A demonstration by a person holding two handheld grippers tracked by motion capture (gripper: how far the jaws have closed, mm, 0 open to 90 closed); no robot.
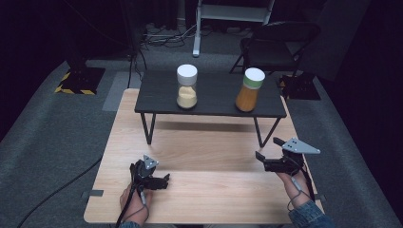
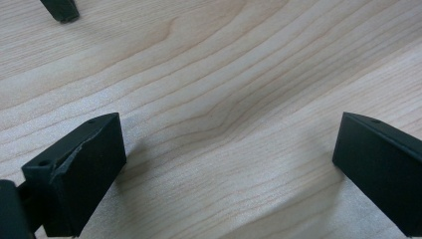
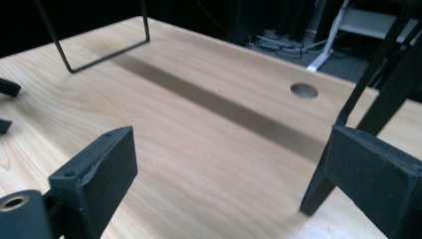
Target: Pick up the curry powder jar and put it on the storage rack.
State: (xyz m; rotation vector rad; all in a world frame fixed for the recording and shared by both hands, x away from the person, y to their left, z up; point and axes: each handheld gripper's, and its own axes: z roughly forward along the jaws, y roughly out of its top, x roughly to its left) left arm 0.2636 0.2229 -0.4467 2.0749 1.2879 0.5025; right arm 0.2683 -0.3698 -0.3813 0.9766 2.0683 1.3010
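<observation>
Two jars stand on a low black shelf [image 1: 214, 105] at the far side of the wooden table [image 1: 209, 190]. The left jar [image 1: 187, 88] has a white lid and pale yellow powder. The right jar [image 1: 249, 90] has a white lid over a green band and orange contents. My left gripper [image 1: 165, 180] lies low on the near left of the table, open, with bare wood between its jaws [image 2: 229, 124]. My right gripper [image 1: 267, 149] is held at the near right, pointing left, open and empty [image 3: 231, 139]. Both grippers are well short of the jars.
The shelf stands on thin black wire legs [image 3: 99, 55], and one leg [image 3: 358, 99] is close by my right gripper's jaw. A round hole [image 3: 304, 90] is cut in the tabletop. A dark chair [image 1: 278, 45] and cables lie on the floor behind the table.
</observation>
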